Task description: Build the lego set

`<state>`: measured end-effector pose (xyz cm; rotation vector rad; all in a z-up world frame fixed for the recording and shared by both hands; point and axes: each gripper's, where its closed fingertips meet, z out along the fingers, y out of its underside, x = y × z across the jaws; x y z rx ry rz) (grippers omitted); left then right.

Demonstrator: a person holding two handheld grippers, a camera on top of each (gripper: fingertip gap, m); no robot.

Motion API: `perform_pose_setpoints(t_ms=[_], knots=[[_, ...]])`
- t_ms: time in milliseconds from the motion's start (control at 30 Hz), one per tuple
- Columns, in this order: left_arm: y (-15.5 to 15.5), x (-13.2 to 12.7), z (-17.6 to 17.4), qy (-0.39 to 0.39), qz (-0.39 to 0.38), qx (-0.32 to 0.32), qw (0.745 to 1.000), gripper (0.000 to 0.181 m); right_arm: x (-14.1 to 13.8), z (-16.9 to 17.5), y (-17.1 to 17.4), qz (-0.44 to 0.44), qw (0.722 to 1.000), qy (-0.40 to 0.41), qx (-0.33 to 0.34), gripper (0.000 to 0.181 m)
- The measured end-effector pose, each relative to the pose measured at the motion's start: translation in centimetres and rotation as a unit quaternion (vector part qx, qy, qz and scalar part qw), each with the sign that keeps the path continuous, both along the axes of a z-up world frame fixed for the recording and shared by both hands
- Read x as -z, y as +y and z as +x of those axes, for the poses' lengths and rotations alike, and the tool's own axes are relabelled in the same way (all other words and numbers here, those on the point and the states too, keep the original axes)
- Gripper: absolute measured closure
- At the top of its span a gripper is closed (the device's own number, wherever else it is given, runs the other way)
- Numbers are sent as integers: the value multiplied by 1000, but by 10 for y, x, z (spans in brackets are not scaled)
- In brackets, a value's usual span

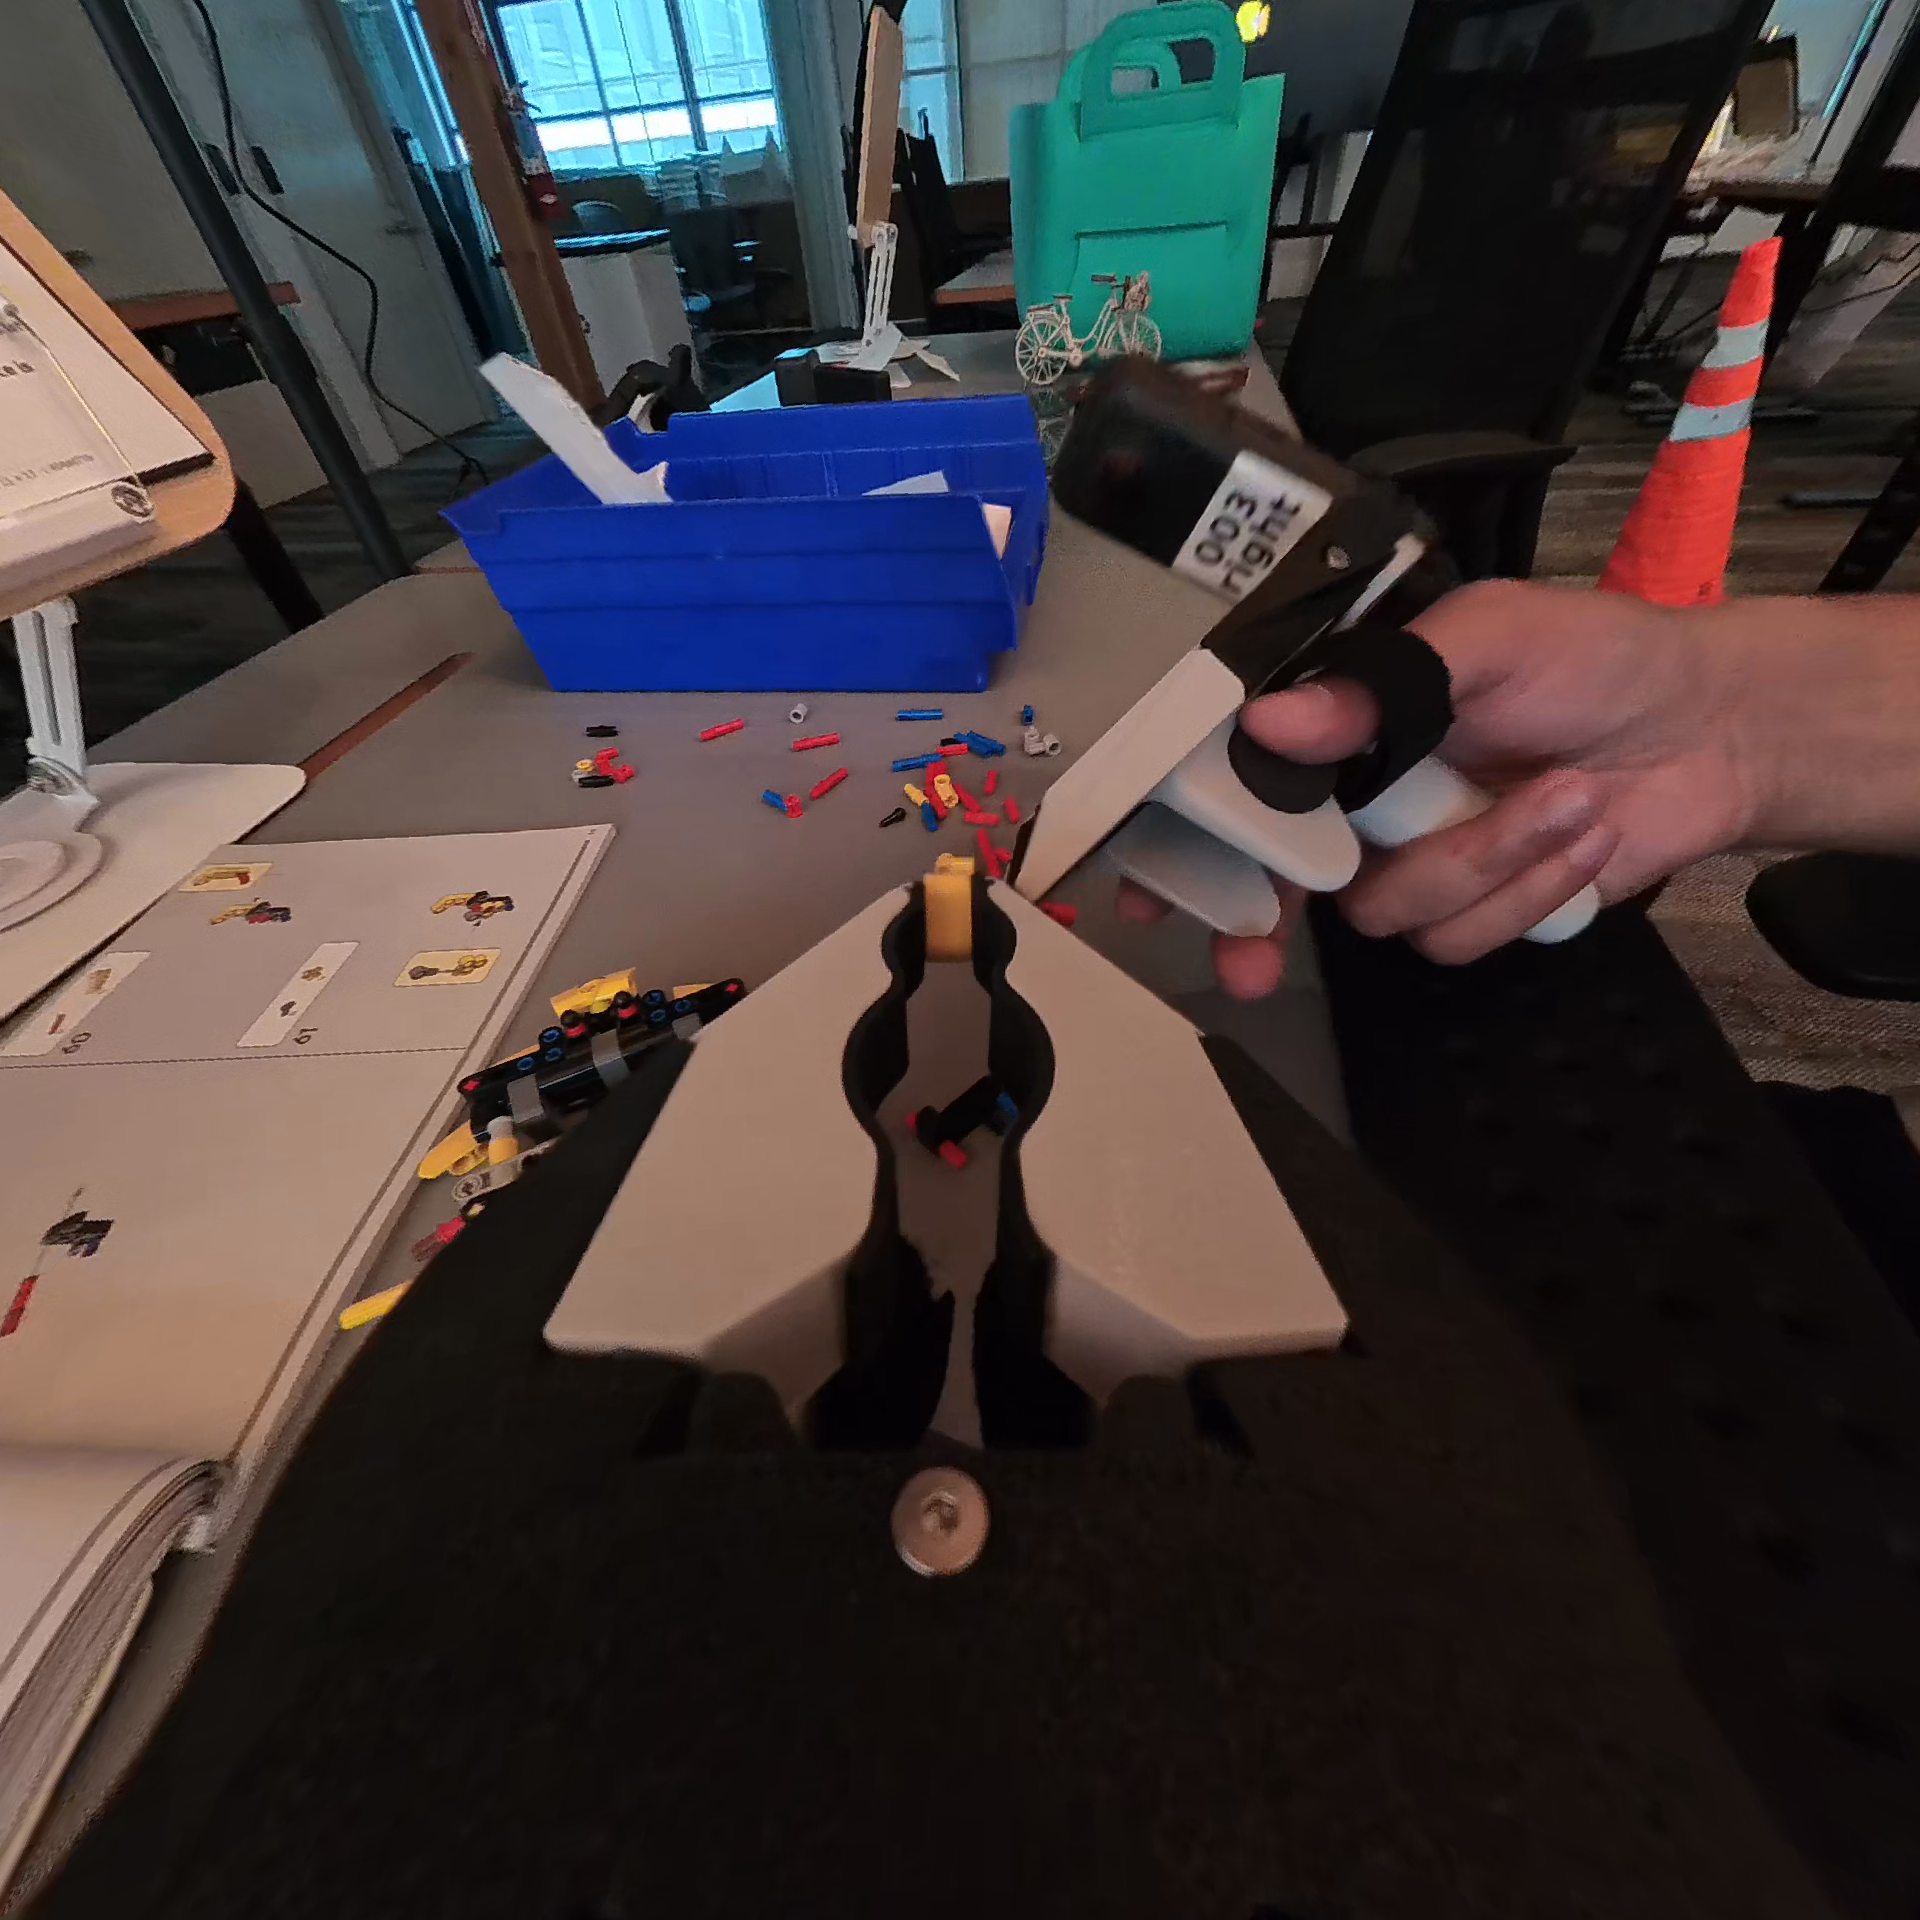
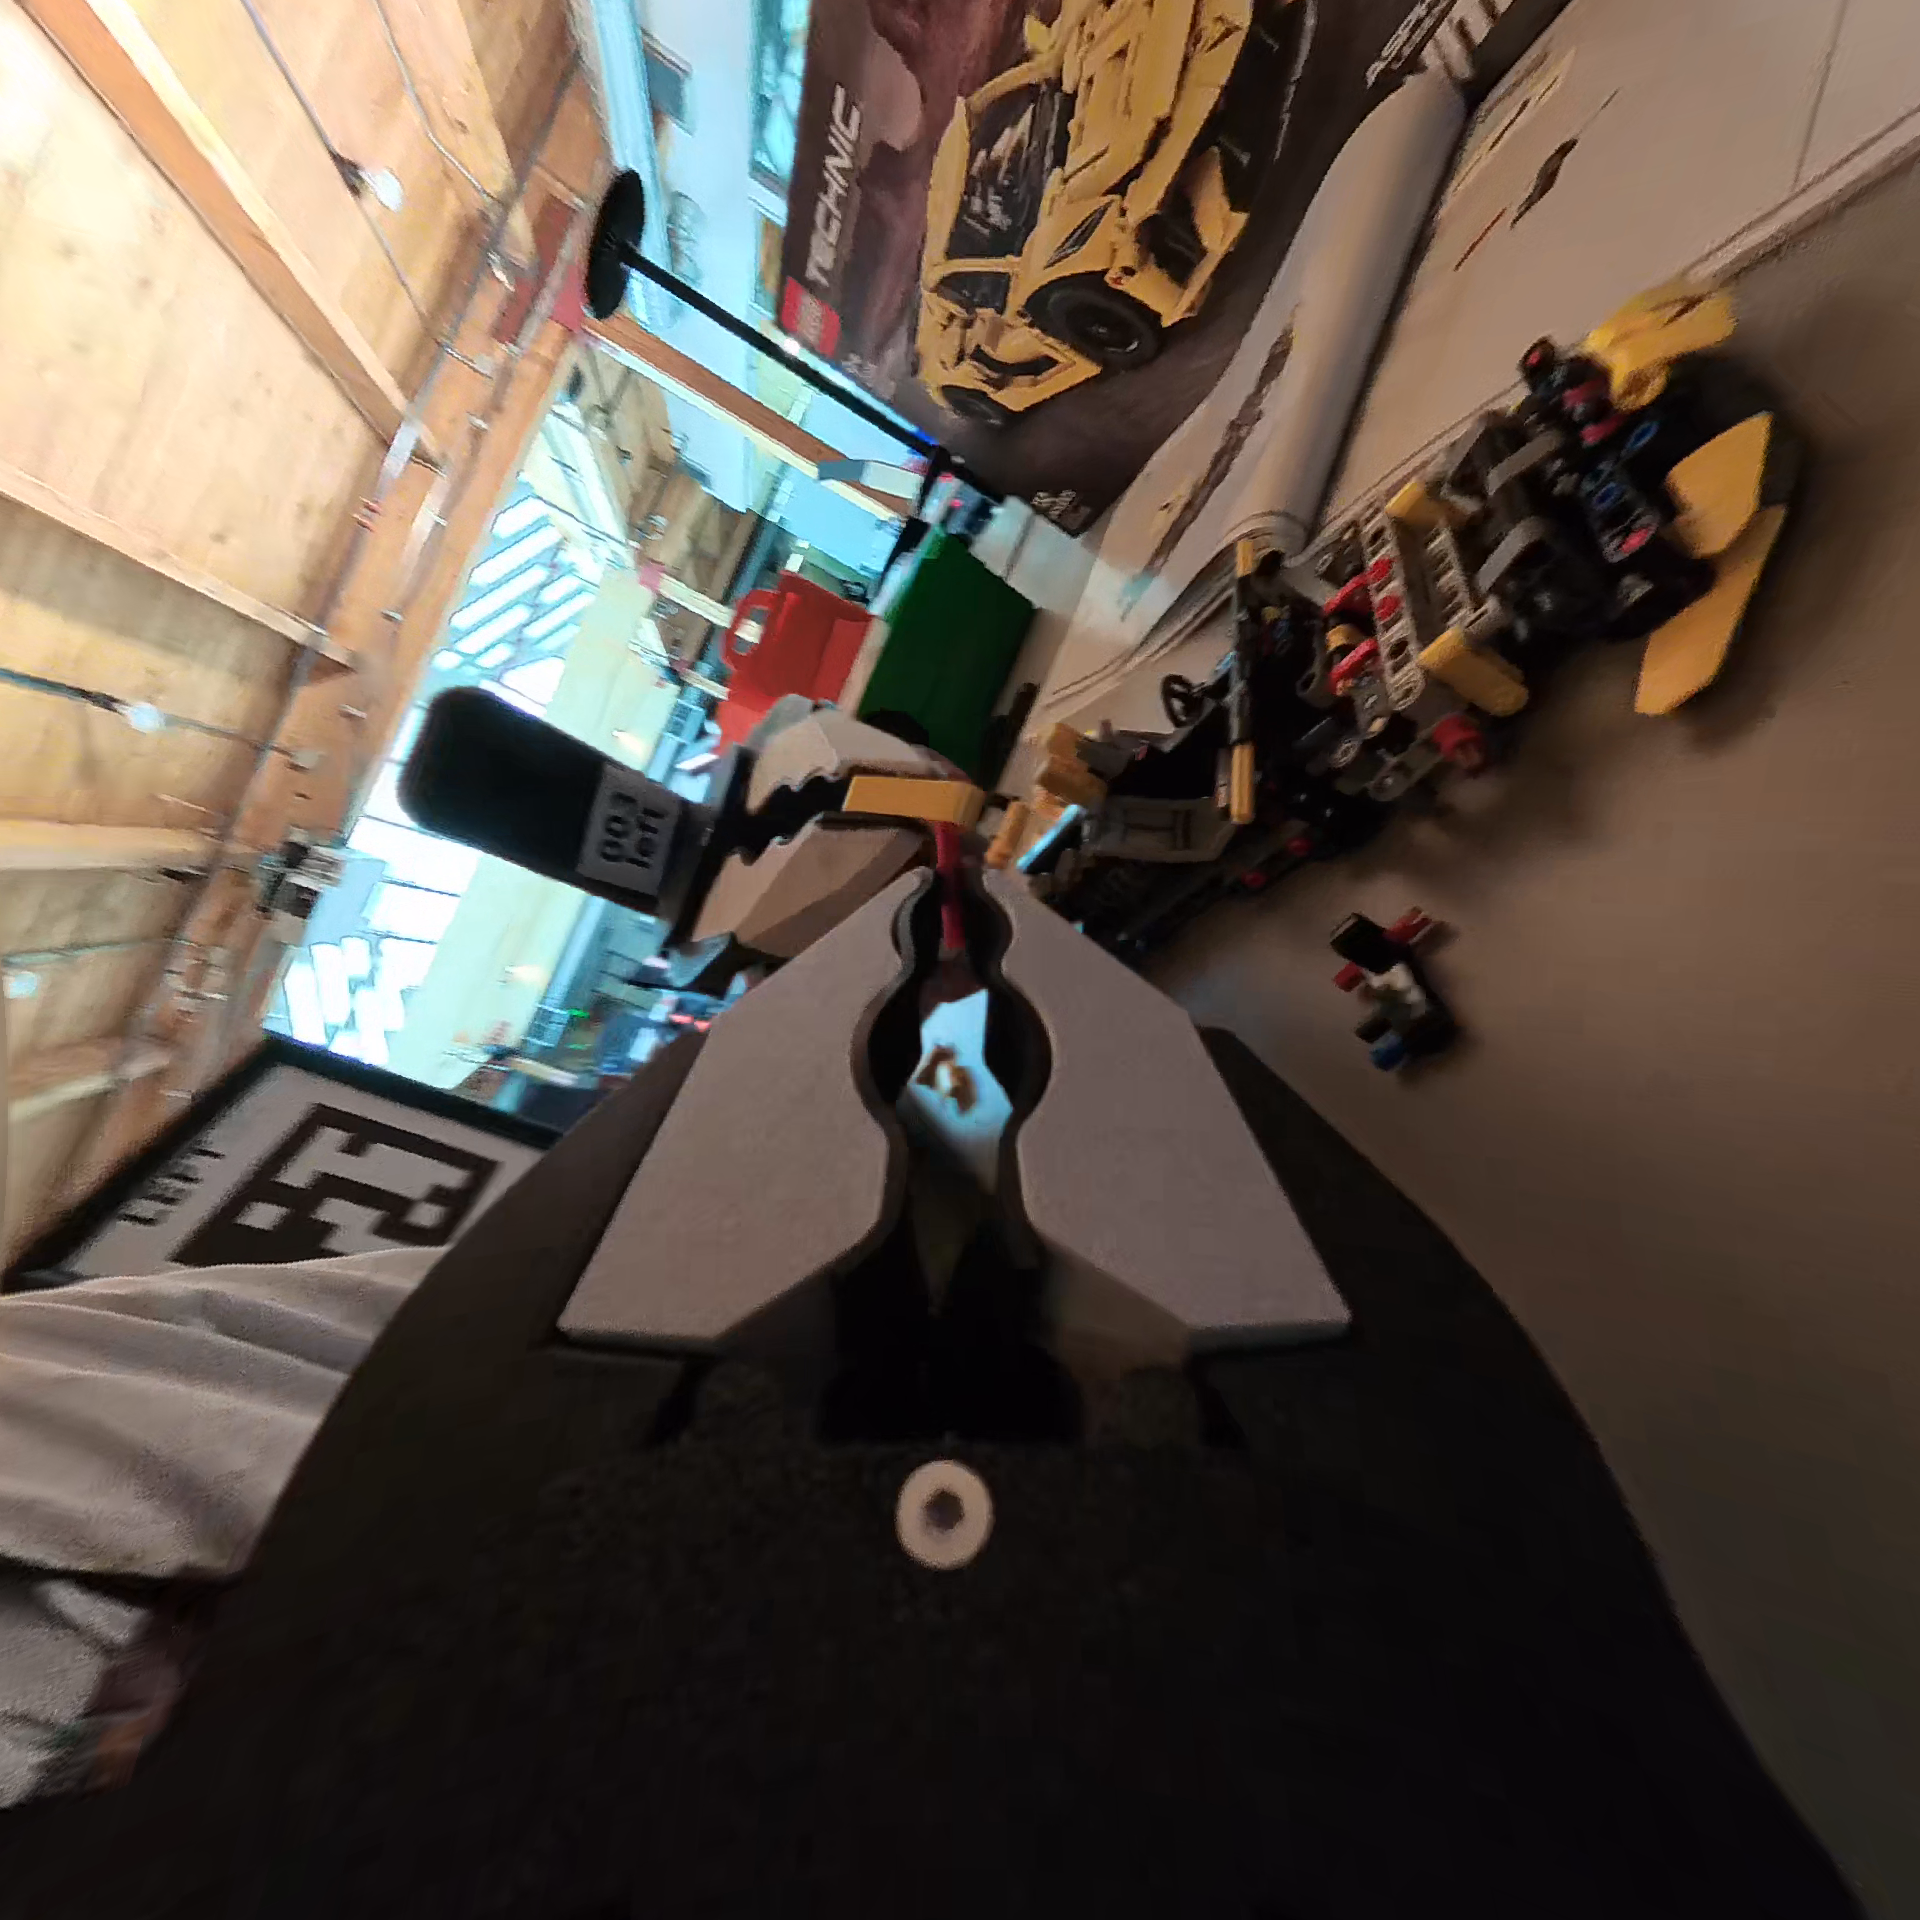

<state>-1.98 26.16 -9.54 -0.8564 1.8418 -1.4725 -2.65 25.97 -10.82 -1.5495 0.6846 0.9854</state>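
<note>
My left gripper [image 1: 948, 891] is shut on a short yellow beam [image 1: 948, 916], held above the table. My right gripper [image 2: 951, 885] is shut on a thin red pin [image 2: 948, 906], whose tip meets the yellow beam [image 2: 914, 798] in the left gripper [image 2: 831, 821]. In the left wrist view the right gripper [image 1: 1039, 862], held by a hand, points down at the beam from the right. The partly built yellow and black car [image 2: 1455, 582] lies on the table, also in the left wrist view [image 1: 592, 1049]. A small black sub-assembly with red and blue pins [image 2: 1392, 987] lies beside it.
Loose red, blue and yellow pins [image 1: 935, 790] lie scattered in front of a blue bin [image 1: 769, 561]. An open instruction booklet [image 1: 260, 1039] lies at the left. The set's box [image 2: 1039, 208] stands behind the car. An orange cone [image 1: 1704, 436] stands off the table. Left and right tips are no more than a few centimetres apart.
</note>
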Motion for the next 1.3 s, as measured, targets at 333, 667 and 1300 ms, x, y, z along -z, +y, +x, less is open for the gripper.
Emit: perform_pose_setpoints(t_ms=[333,667,1300], knots=[[-1,9,3,-26,91,-31,995,173,13,6,1,-114,964,-234,48,178],[-5,17,-1,-69,209,-26,975,173,21,-1,2,-128,967,-218,22,178],[-6,49,-1,-36,293,-7,955,173,66,-15,-16,-215,947,-211,-114,178]])
